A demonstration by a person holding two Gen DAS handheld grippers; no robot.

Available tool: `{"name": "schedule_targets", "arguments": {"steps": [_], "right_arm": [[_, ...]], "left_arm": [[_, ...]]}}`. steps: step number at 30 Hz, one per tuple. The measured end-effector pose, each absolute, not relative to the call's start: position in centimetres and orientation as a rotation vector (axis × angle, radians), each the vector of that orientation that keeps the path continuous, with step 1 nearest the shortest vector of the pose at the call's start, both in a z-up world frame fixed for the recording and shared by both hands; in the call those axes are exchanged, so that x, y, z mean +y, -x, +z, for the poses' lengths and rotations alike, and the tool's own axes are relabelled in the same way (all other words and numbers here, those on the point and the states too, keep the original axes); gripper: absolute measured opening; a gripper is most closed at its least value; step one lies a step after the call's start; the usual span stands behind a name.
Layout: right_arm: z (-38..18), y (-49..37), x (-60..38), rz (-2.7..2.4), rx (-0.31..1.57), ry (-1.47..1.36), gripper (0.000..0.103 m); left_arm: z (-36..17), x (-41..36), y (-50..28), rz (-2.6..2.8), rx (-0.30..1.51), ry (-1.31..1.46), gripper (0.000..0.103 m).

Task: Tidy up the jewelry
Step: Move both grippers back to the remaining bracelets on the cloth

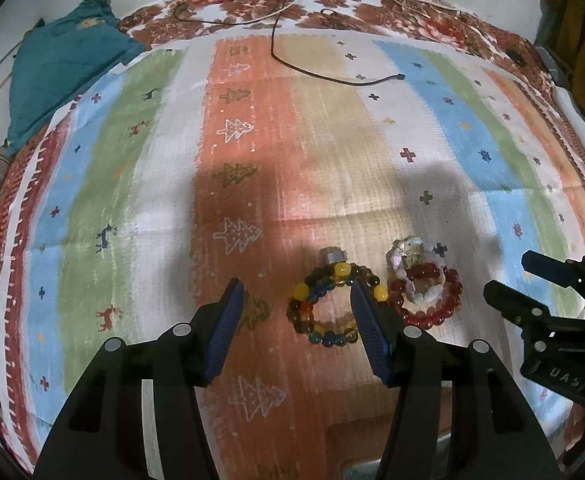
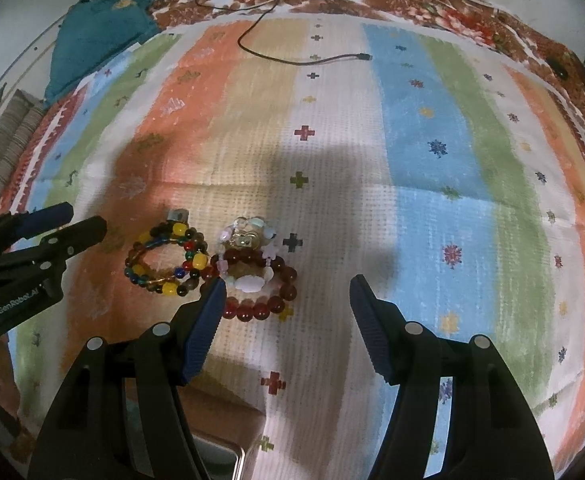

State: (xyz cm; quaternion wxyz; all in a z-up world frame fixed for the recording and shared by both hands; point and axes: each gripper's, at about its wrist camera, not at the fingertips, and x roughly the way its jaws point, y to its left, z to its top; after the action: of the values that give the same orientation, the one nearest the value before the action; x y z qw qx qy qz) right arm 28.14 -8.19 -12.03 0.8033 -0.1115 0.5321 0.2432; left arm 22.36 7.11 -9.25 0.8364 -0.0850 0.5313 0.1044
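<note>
A multicolour bead bracelet (image 1: 324,304) with yellow, blue and brown beads lies on the striped cloth (image 1: 140,184), with a small grey metal piece (image 1: 332,255) at its far edge. Next to it on the right lies a dark red bead bracelet (image 1: 428,300) with a pale pink-white bracelet and a clear charm (image 1: 406,254) on top. My left gripper (image 1: 296,300) is open, its right finger over the multicolour bracelet's right side. My right gripper (image 2: 288,292) is open, its left finger beside the red bracelet (image 2: 260,280). The multicolour bracelet also shows in the right wrist view (image 2: 168,260).
A black cable (image 1: 332,76) with a plug lies on the far part of the cloth. A teal fabric item (image 1: 64,60) sits at the far left. A floral bedcover (image 1: 332,4) borders the cloth. A metallic tray edge (image 2: 228,460) shows at the near edge.
</note>
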Motion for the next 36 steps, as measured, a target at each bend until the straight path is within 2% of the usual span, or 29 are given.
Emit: {"name": "schedule_targets", "arguments": {"steps": [19,28,36], "right_arm": [[-14.2,-29.9,-6.0,0.541,1.167,0.304,0.064],[-15.3,-31.1,-5.5,0.536,1.202,0.308,0.064],[-16.7,-31.6,-4.9,0.539,1.232,0.321,0.050]], "left_arm": [[-11.9,7.6,-25.6,0.204,1.163,0.128,0.056],[-13.3,8.1,-26.8,0.161,1.197,0.188,0.055],[-14.6,7.6,-27.6,0.141,1.228,0.186,0.053]]}}
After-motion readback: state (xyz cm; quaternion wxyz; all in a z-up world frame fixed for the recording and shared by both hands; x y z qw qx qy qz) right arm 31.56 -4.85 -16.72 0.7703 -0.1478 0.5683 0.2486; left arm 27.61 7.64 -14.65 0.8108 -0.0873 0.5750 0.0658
